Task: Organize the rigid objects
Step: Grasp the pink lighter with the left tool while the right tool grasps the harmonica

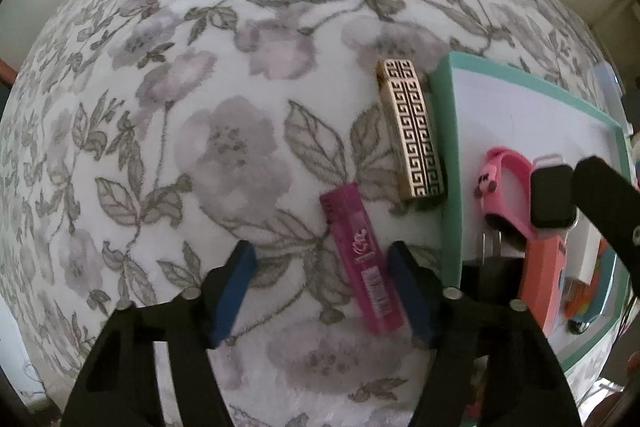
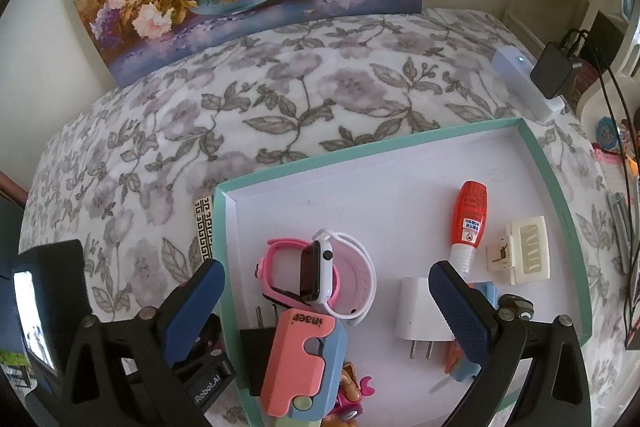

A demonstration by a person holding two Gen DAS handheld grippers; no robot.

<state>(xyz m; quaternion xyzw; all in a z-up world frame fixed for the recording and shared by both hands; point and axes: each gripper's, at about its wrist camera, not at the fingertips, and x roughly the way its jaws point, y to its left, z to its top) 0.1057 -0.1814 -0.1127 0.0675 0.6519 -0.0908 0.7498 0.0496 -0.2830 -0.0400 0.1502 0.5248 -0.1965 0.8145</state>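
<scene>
A: Risk, nearest item first. The left tool point(image 1: 322, 291) points straight down over the pink lighter point(image 1: 362, 259), which lies on the flowered bed cover point(image 1: 160, 107) between the blue pads. The right pad point(image 1: 408, 291) sits just beside the lighter's edge; the left pad stands apart. The jaws are not clamped on it. If they close off-centre, I judge the right pad pushes first and the lighter twists or skids on the soft cloth.

B: Contact on the right pad?

A: Cannot tell; that edge is blurred. Possibly touching.

B: Next out?

A: The patterned gold case point(image 1: 412, 131) lies just beyond, against the wall of the teal tray point(image 1: 450, 163). A skidding lighter could knock it.

B: Right side?

A: The right tool point(image 2: 326, 301) is angled steeply down over the tray's near end, jaws spread and empty, above the watches point(image 2: 320, 275) and white plug point(image 2: 420, 315). A dip could snag a strap.
</scene>
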